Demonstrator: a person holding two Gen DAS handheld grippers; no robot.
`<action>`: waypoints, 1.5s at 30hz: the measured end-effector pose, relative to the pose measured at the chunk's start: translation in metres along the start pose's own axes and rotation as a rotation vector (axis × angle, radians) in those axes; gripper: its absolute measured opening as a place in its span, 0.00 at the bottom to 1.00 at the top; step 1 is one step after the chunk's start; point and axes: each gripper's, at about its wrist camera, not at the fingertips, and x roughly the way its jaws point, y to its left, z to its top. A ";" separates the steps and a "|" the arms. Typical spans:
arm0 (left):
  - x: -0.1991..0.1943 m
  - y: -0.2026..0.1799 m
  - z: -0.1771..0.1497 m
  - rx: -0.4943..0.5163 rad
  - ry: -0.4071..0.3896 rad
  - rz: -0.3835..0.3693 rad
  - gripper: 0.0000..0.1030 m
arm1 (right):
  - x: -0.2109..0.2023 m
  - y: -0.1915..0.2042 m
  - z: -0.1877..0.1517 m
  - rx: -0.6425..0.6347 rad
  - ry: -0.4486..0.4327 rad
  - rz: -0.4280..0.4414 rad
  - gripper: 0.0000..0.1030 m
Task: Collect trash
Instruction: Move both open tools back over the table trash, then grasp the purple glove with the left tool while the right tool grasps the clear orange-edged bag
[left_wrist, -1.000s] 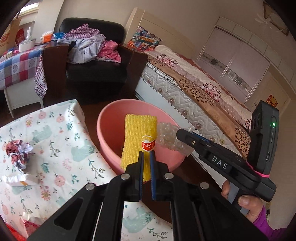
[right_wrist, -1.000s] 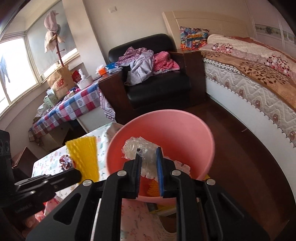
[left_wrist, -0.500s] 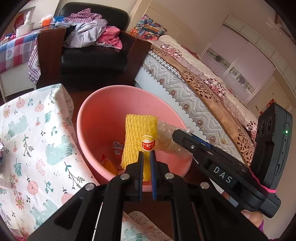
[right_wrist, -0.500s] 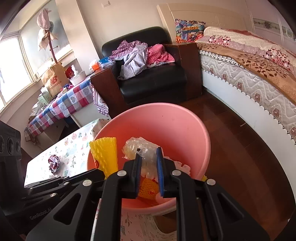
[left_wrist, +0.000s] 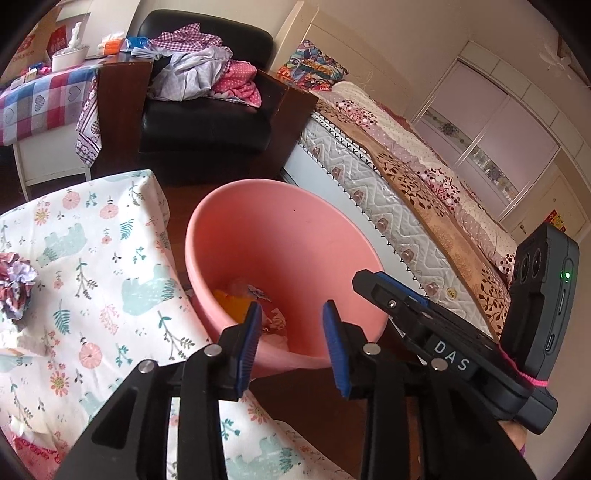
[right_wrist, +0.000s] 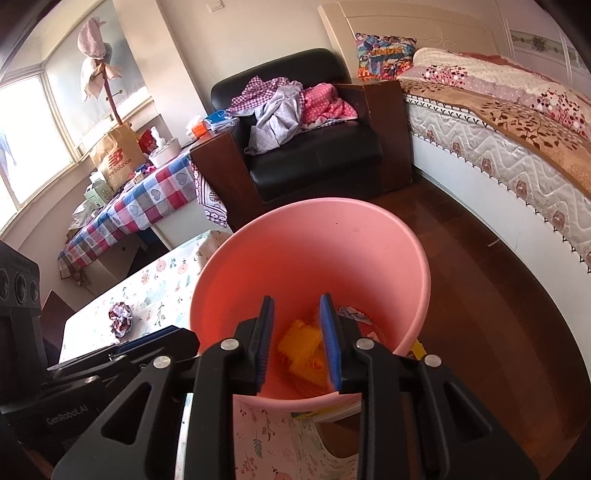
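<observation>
Looking down both grippers, you get only part of the pink bin (right_wrist: 314, 254); its near rim is cut off behind the black fingers in each view, and its base is hidden. Your left gripper (left_wrist: 290, 325) has its jaws apart and opening, nothing between the blue pads, only the bin's inside showing through the gap; your right gripper (right_wrist: 295, 330) is also opening, its gap narrower, nothing pinched, the yellow foam net (right_wrist: 303, 343) lying at the bottom of the bin seen between the pads. From the left wrist the net is mostly hidden behind the left finger, just an orange-yellow edge showing; other scraps beside it are too jumbled to name. The right wrist view shows the bin floor more plainly, with a crumpled printed wrapper (right_wrist: 351, 314) near the right pad. A crumpled paper ball (left_wrist: 16, 284) sits on the floral tablecloth (left_wrist: 110, 258), well apart from the bin; in the left view it is cut by the frame edge, in the right view it is whole but small. Only the left view shows your right gripper from the side, hanging over the bin's rim; a hand at the lower right corner is barely visible.
</observation>
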 end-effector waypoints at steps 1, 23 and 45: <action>-0.005 0.000 -0.002 0.002 0.003 0.002 0.33 | -0.001 0.001 -0.001 0.003 0.005 0.011 0.25; -0.170 0.044 -0.081 0.035 -0.173 0.273 0.41 | -0.026 0.122 -0.057 -0.171 0.123 0.249 0.42; -0.260 0.172 -0.214 -0.276 -0.157 0.471 0.39 | -0.040 0.249 -0.153 -0.520 0.287 0.517 0.42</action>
